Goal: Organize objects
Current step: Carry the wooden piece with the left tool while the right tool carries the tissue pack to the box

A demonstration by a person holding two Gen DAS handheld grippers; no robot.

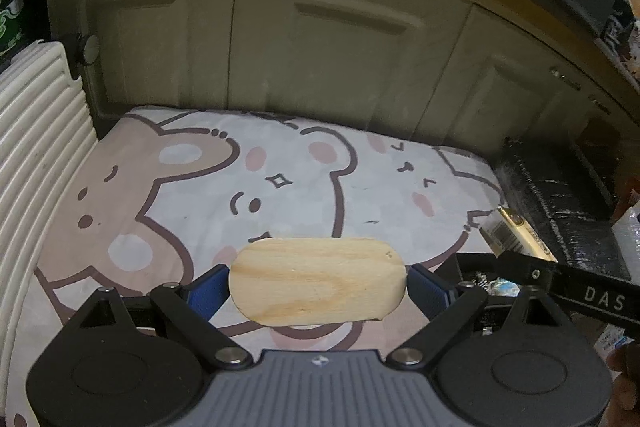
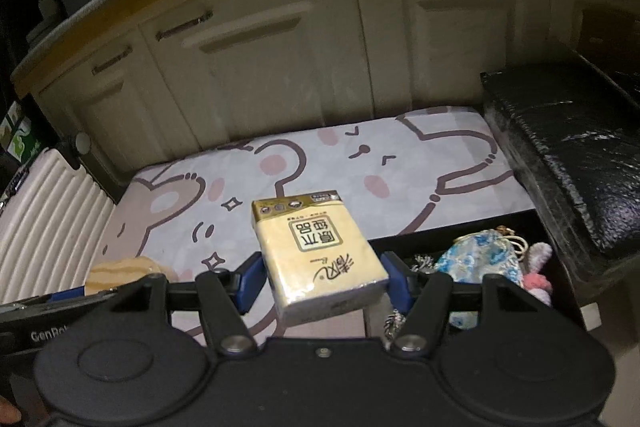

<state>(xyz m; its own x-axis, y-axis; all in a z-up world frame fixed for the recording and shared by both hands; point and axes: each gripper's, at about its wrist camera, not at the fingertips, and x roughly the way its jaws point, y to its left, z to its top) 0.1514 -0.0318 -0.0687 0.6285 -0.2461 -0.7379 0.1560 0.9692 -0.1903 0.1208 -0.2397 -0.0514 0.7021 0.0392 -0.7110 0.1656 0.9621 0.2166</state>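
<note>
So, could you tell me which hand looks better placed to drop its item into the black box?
Probably the right: its tongs hold the tissue pack next to the box; the left tongs, gripping the wood piece, are farther over the mat.

Oval pale wooden piece [image 1: 318, 281] level between blue fingers [image 1: 208, 291]; yellow tissue pack [image 2: 320, 253] tilted, likewise clamped

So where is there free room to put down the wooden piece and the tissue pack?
The cartoon mat is bare from the cabinet doors to the grippers, between the white ribbed case and the black cushion. The black bin at the mat's right front is crowded with a blue pouch and a pink toy.
</note>
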